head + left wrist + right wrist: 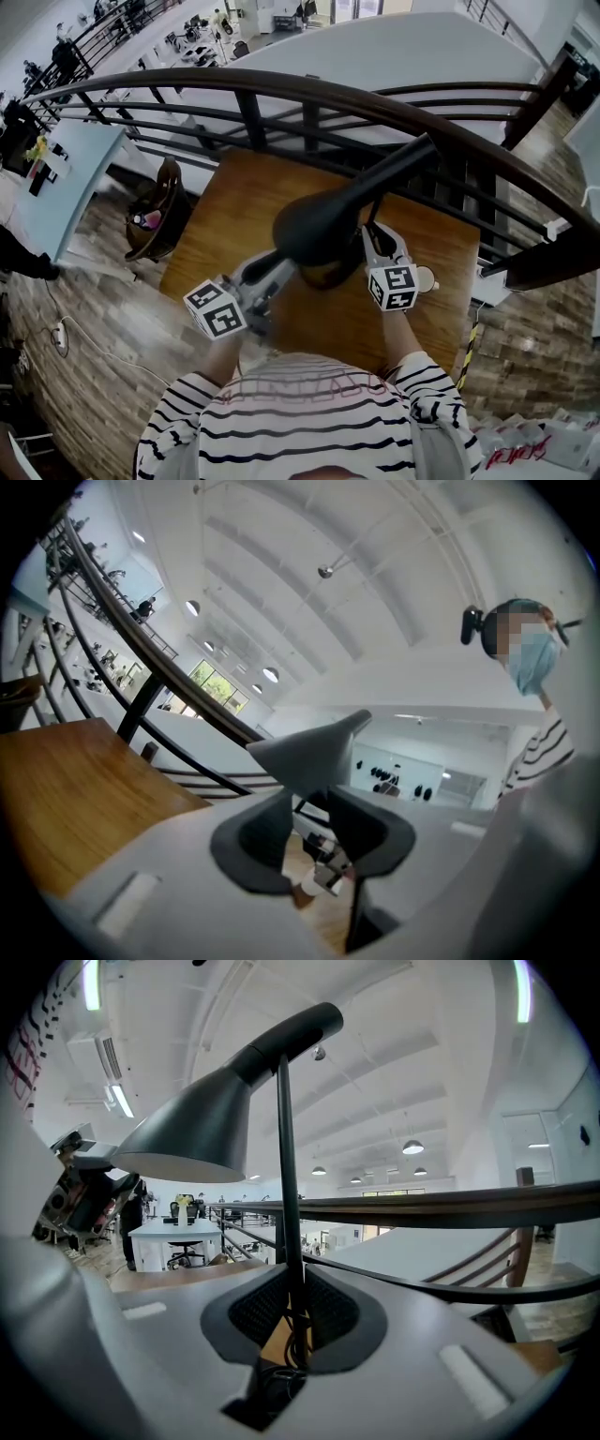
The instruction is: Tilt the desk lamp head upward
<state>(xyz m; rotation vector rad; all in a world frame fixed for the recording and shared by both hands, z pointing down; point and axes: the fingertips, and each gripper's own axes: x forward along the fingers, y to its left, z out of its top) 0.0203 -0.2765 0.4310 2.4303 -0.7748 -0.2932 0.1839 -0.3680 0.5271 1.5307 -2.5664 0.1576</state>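
The black desk lamp stands on the wooden table (225,216); its cone-shaped head (314,225) hangs over the table's middle, and its neck (398,167) rises toward the railing. My left gripper (274,272) reaches in from the lower left and is shut on the rim of the lamp head (314,750), which sits between the dark pads (258,832). My right gripper (377,242) is shut on the thin upright stem (286,1176), under the shade (197,1129). The lamp's cord runs down between that gripper's pads (258,1312). The lamp's base is hidden under the head.
A dark curved railing (309,94) runs along the table's far edge, close behind the lamp. A brown chair (159,211) stands left of the table, with a pale blue table (75,178) beyond it. A small round object (427,279) lies by my right gripper.
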